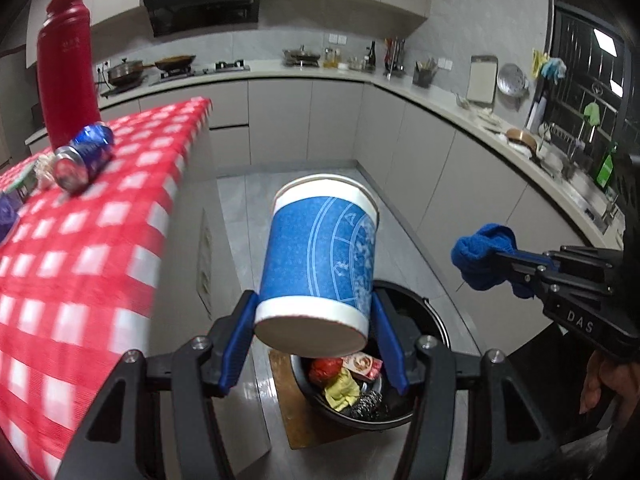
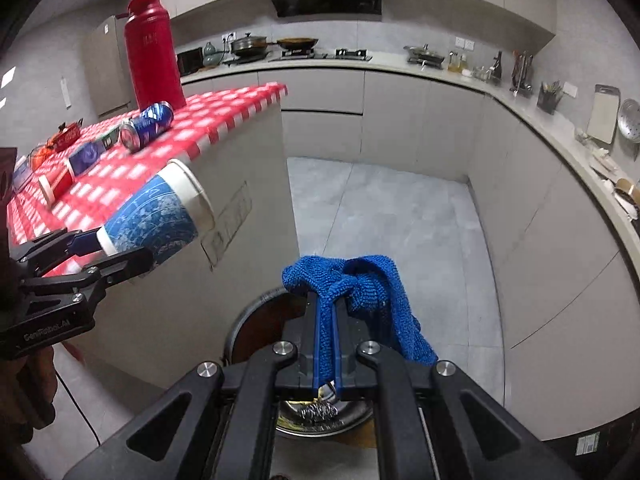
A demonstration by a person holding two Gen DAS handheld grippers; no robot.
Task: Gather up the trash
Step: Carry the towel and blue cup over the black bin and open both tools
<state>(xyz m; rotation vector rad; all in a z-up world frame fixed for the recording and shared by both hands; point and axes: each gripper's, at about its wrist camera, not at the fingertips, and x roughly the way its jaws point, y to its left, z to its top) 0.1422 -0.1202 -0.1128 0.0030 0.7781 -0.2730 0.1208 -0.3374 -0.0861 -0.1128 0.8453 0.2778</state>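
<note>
Two tongs over grey kitchen floor, left tongs [image 1: 316, 320] gripping paper cup [image 1: 320, 256], right tongs [image 2: 327, 312] clamping blue cloth [image 2: 360, 292], red-checked table [image 1: 80, 240] beside

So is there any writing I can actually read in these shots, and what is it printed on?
"DAS": on the black body of the right gripper, which holds a blue cloth.
"GeniRobot.AI": on the body of the left gripper, which holds the blue paper cup.
Red bottle: faint marks, unreadable.
Blue can: print blurred.
Cup's white pattern: unreadable.
</note>
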